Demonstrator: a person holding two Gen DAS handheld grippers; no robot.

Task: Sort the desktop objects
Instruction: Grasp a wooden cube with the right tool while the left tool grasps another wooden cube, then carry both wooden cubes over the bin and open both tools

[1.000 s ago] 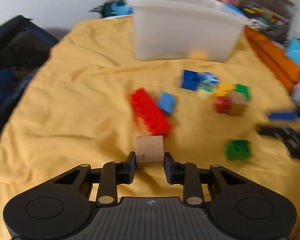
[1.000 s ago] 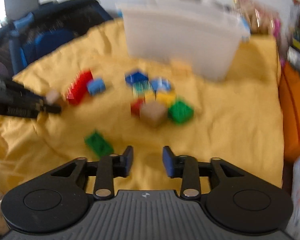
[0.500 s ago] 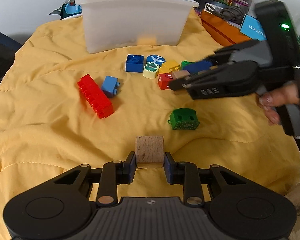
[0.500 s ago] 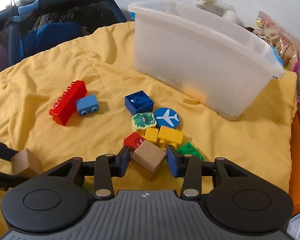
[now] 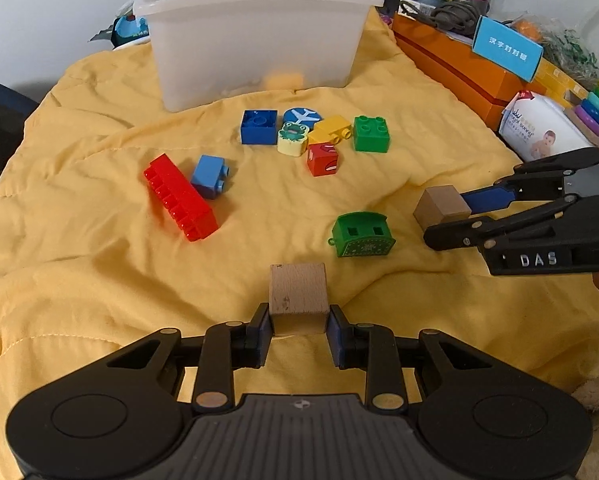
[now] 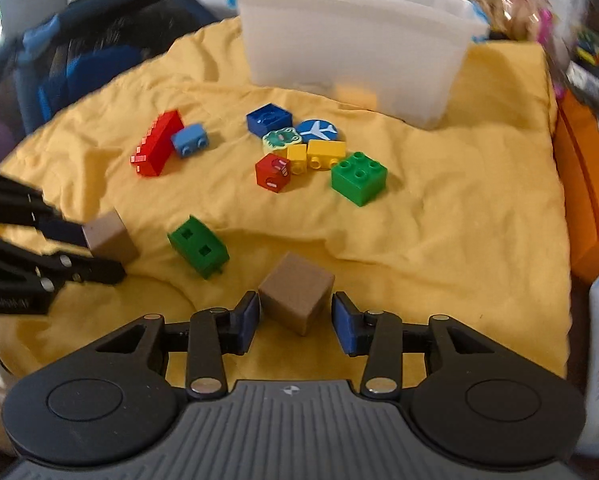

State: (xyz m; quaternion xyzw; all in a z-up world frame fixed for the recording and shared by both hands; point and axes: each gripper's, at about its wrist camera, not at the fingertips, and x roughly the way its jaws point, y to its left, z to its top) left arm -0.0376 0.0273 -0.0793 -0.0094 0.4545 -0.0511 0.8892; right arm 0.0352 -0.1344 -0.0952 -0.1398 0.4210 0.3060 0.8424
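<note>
My left gripper is shut on a pale wooden cube and holds it over the yellow cloth. To the right of it my right gripper is shut on a darker brown cube. The right wrist view shows that brown cube gripped corner-wise between the right gripper's pads. At its left edge is the left gripper with the pale cube. A clear plastic bin stands at the back of the cloth.
Loose on the cloth lie a long red brick, a light blue brick, a green wagon piece and a cluster around a green brick. Orange boxes and toys line the right edge.
The right gripper reached into the brick cluster, closed on the brown cube and drew it back toward the front right. The left gripper kept its pale cube throughout.
</note>
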